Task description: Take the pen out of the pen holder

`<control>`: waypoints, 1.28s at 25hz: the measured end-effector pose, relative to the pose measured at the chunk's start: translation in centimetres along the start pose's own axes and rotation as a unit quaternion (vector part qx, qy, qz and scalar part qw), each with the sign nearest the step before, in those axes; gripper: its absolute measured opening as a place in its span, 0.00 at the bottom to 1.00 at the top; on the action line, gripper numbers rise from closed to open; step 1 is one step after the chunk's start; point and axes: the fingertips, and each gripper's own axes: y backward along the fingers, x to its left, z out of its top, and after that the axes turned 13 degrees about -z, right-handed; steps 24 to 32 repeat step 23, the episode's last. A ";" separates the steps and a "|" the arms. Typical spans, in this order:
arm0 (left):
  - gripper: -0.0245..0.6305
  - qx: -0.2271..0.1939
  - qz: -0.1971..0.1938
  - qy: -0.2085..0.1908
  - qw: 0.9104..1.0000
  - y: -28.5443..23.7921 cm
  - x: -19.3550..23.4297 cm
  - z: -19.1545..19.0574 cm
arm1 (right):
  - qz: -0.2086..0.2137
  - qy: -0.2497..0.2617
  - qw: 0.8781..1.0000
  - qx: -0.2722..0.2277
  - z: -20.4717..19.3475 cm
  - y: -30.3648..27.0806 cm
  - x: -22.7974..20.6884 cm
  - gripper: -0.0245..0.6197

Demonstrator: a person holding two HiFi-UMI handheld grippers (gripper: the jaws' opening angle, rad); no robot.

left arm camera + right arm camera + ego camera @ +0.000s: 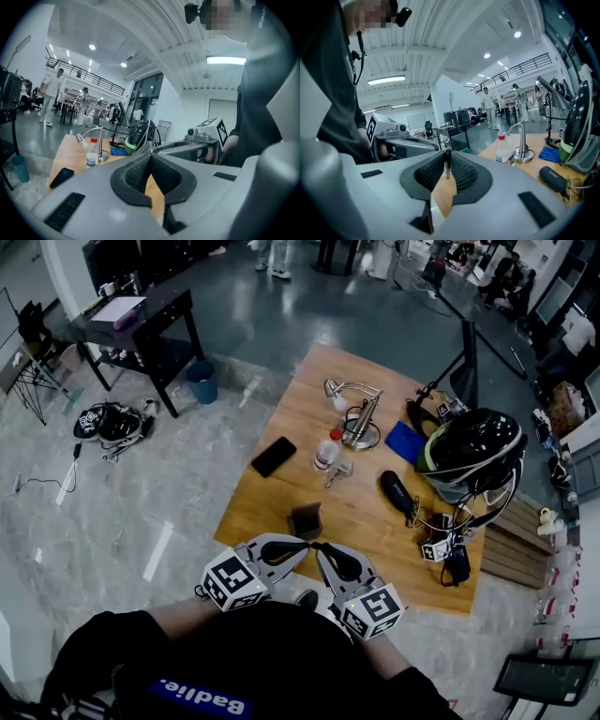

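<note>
The pen holder, a small dark square box, stands on the wooden table near its front edge. Both grippers hover just in front of it, tips nearly meeting. In the right gripper view my right gripper is shut on a thin dark pen, which hangs from the jaw tips with its metal tip down, clear of the holder. My left gripper has its jaws shut with nothing between them. In the head view the left gripper sits left of the right gripper; the pen is too small to make out there.
On the table stand a water bottle, a metal desk lamp, a black phone, a black case, a blue cloth and a helmet among cables. A blue bin stands on the floor at the left.
</note>
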 end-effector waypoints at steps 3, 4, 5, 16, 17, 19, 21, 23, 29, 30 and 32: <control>0.05 0.002 -0.003 -0.001 1.000 -0.2 -0.1 0.0 | -0.001 -0.001 1.000 0.000 0.0 0.1 -0.1 0.11; 0.05 0.002 -0.004 -0.001 1.000 -0.3 -0.1 0.1 | -0.002 -0.002 1.000 0.001 -0.1 0.1 -0.1 0.11; 0.05 0.002 -0.004 -0.002 1.000 -0.3 -0.1 0.0 | -0.002 -0.002 1.000 0.001 -0.1 0.1 -0.1 0.11; 0.05 0.002 -0.001 -0.002 1.000 -0.4 -0.2 0.1 | 0.000 0.005 1.000 0.005 -0.4 0.2 -0.2 0.11; 0.05 0.002 0.000 -0.002 1.000 -0.4 -0.2 0.0 | 0.000 0.005 1.000 0.005 -0.4 0.2 -0.2 0.11; 0.05 0.001 0.001 -0.003 1.000 -0.4 -0.2 0.0 | 0.001 0.005 1.000 0.006 -0.5 0.2 -0.3 0.11; 0.05 0.001 0.001 -0.003 1.000 -0.4 -0.2 0.0 | 0.001 0.005 1.000 0.007 -0.6 0.2 -0.3 0.11; 0.05 0.001 0.001 -0.002 1.000 -0.4 -0.2 -0.1 | -0.001 0.004 1.000 0.007 -0.6 0.2 -0.4 0.11; 0.05 0.001 0.001 -0.002 1.000 -0.4 -0.2 -0.1 | -0.001 0.004 1.000 0.007 -0.6 0.2 -0.4 0.11; 0.05 0.001 0.001 -0.002 1.000 -0.4 -0.2 -0.1 | -0.001 0.004 1.000 0.007 -0.6 0.2 -0.4 0.11; 0.05 0.001 0.001 -0.002 1.000 -0.4 -0.2 -0.1 | -0.001 0.004 1.000 0.007 -0.6 0.2 -0.4 0.11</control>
